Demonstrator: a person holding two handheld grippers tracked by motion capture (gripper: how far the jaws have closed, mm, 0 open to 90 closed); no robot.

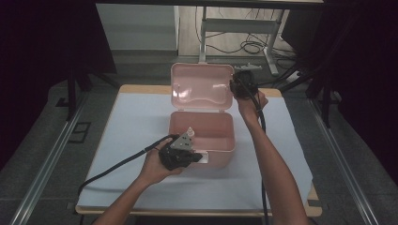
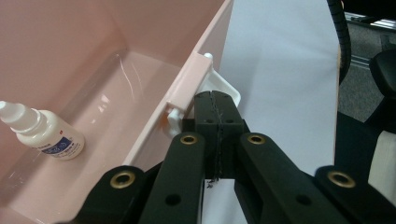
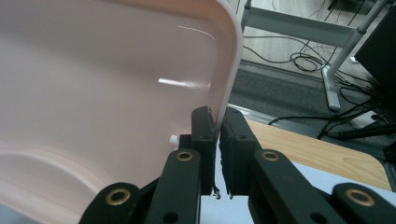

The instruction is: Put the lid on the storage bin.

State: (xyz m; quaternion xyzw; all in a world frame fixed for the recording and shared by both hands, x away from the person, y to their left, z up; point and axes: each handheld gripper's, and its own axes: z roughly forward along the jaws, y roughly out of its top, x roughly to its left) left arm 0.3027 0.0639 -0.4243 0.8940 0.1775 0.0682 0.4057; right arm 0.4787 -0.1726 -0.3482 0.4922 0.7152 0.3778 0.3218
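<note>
Indoors, white-covered table (image 1: 141,122), pink box (image 1: 220,140), cabled floor (image 1: 253,47) behind.

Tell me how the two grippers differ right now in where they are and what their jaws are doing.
The left gripper sits at the pink box's front wall, by the white latch; the right gripper is up at the raised lid's right edge. The left's jaws are pressed fully together with nothing between them, while the right's pinch the lid's rim. Both are black and hand-held.
</note>
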